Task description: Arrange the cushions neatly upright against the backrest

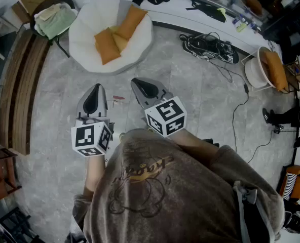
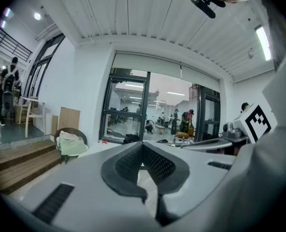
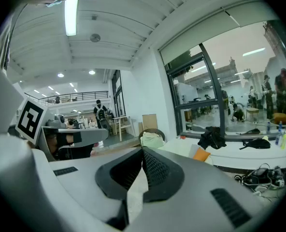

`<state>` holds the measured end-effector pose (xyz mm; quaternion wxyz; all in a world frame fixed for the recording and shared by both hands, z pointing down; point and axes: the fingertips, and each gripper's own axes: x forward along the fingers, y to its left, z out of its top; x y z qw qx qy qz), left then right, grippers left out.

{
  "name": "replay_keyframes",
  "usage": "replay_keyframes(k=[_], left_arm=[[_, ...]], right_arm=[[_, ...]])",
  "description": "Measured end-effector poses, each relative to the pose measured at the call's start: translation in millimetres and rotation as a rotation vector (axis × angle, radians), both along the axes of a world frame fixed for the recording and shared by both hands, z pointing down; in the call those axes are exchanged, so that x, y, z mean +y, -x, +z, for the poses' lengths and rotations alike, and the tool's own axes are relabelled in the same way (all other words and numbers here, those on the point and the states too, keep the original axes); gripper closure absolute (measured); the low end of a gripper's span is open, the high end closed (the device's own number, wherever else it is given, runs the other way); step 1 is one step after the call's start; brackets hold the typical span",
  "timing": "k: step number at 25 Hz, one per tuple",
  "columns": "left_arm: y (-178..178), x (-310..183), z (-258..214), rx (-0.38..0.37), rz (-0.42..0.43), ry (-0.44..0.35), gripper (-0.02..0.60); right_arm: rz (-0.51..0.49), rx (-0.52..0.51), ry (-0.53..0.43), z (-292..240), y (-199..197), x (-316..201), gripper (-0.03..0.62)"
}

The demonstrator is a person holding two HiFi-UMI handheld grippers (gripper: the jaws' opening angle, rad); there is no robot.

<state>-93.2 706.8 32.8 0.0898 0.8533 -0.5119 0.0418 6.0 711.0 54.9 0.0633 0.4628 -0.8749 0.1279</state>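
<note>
Head view: shirt lettering [image 1: 145, 172] unreadable; orange cushions [image 1: 115, 34] on chair [image 1: 86, 32].

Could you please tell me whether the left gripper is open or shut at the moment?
Shut. In its own view the left gripper has its jaws meeting at the tips, with nothing held between them.

Orange cushion [image 3: 201, 154] only partly vis

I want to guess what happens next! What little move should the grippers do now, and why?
Probably carry both forward toward the white round chair. The orange cushions lie slumped on its seat, not upright, and the left gripper and right gripper are shut, empty and well short of them.
</note>
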Motion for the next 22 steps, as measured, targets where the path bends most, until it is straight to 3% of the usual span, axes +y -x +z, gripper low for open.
replay_keyframes(k=[11,22], left_arm=[[-12,13,6,-0.002,-0.002,0.024,0.577],[-36,23,26,-0.005,-0.045,0.044,0.577]], right_arm=[[-0.027,-0.012,0.039,4,-10,12,0.572],[-0.098,-0.017,-0.009,3,-48,24,0.572]])
